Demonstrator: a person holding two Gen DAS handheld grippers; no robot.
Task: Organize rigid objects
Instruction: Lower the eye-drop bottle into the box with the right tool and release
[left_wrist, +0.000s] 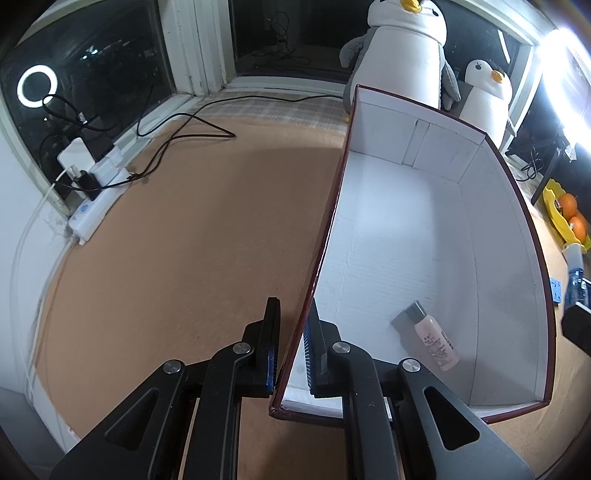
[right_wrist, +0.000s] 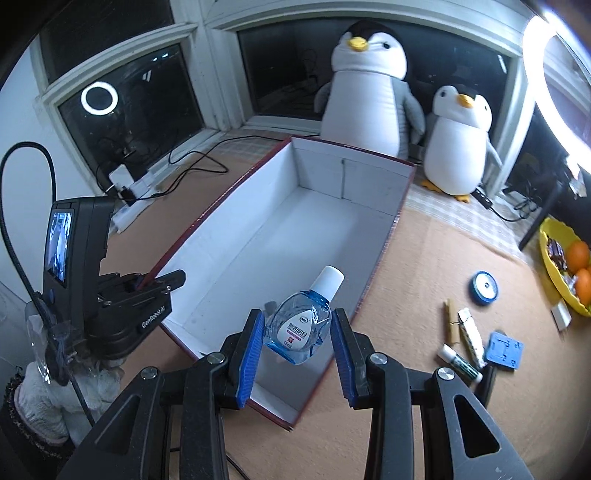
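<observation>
While the left gripper stands clamped on the near left wall of the white-lined, maroon-edged cardboard box, one finger outside and one inside, the right gripper grips a clear blue eye-drop bottle with a white cap between its blue pads, above the near end of the box at lower centre of the right wrist view.

A pink cylindrical bottle with a grey cap lies on the box floor at lower right of the left wrist view.

To the right of the box, on the tan cork-like tabletop, several small items lie loose:
- a round blue tin;
- a wooden clothes peg;
- a white tube;
- a lip-balm stick;
- a blue square plastic piece.

A yellow bowl holding oranges sits at the right edge. Two plush penguins stand behind the far wall of the box against the window. A white power strip with black cables occupies the left side of the left wrist view, well apart from the box.
</observation>
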